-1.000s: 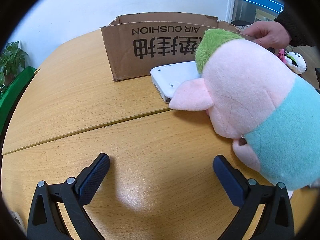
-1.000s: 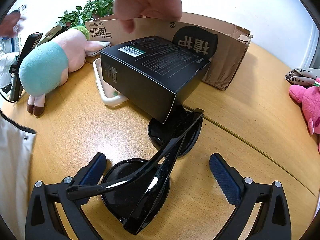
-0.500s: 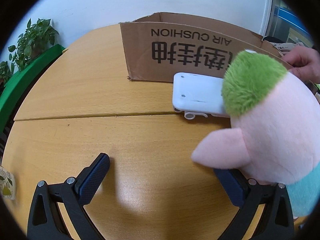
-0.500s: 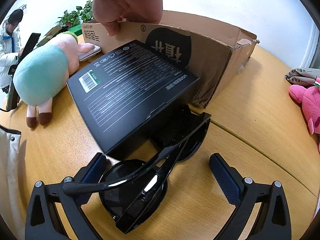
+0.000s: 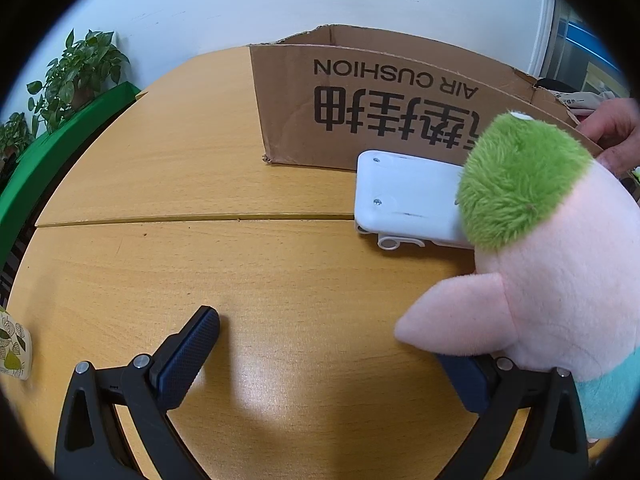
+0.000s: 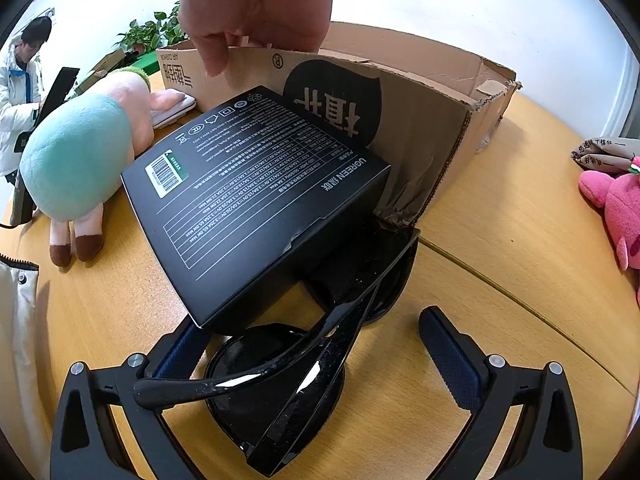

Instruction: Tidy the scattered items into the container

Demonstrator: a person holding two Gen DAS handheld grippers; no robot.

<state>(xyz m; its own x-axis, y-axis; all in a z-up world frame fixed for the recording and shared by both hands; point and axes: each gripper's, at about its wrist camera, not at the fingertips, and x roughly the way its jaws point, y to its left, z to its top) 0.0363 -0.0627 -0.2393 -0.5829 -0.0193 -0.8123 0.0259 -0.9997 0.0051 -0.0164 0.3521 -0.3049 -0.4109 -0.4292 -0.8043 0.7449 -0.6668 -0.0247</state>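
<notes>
Pale wood tabletop (image 5: 160, 168) fills both views, with a white wall and potted plants behind. On it stands the cardboard box (image 5: 360, 108), open at the top, which I take to be the container.

Over the last second the left claw (image 5: 332, 364) has swung so that the plush toy (image 5: 560, 272), earlier well ahead of it, now bulges against the right-hand finger, its pink ear lying over the pad. In the right wrist view the black carton (image 6: 256, 196) has tipped from nearly upright to lying tilted with its printed face up, resting partly over the sunglasses (image 6: 288, 364) and against the box wall. A bare hand (image 6: 256, 12) keeps its hold on the box rim. Judging by this, no item has yet gone into the box; the left side seems to be lining up on the toy.

Both claws stand wide open, gripping nothing; the right claw (image 6: 316, 352) straddles the sunglasses.

The plush toy lies on its side just in front of the box, long axis running from its brown feet to its green-tufted head, which points toward the box and overlaps a white device (image 5: 404, 200). The sunglasses lie folded, long axis slanting away toward the box corner
</notes>
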